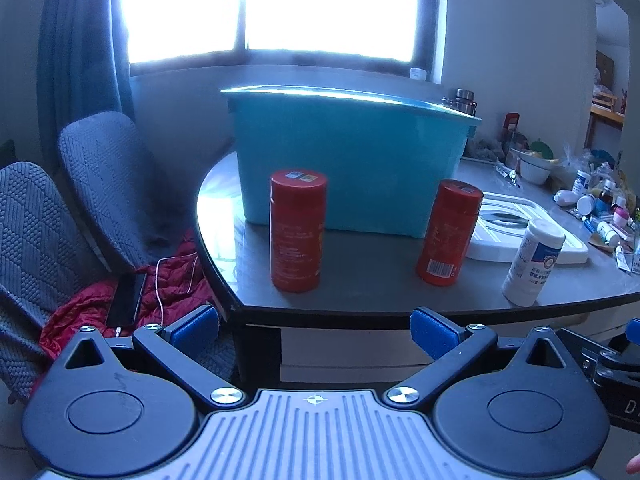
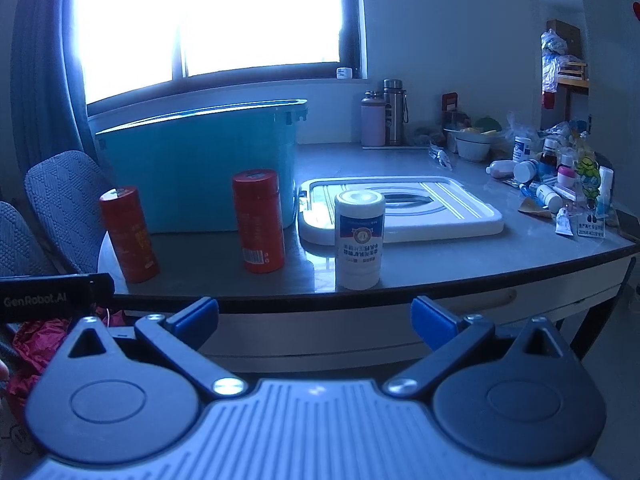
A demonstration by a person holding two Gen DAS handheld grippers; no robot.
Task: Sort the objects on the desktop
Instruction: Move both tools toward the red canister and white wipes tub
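Two red canisters stand upright on the grey table, one on the left (image 1: 297,232) (image 2: 129,236) and one further right (image 1: 449,233) (image 2: 259,222). A white bottle (image 1: 533,263) (image 2: 359,241) with a blue label stands near the table's front edge. Behind them sits a teal storage bin (image 1: 352,160) (image 2: 200,160), with its white lid (image 1: 516,228) (image 2: 420,208) lying flat beside it. My left gripper (image 1: 315,330) is open and empty, held off the table's front edge before the red canisters. My right gripper (image 2: 315,322) is open and empty too, in front of the white bottle.
A heap of small bottles and packets (image 2: 560,184) (image 1: 600,208) crowds the right end of the table, with a bowl (image 2: 472,146) and flasks (image 2: 384,114) behind. Two grey chairs (image 1: 104,184) stand left of the table, above a red garment (image 1: 168,280) with a phone on it.
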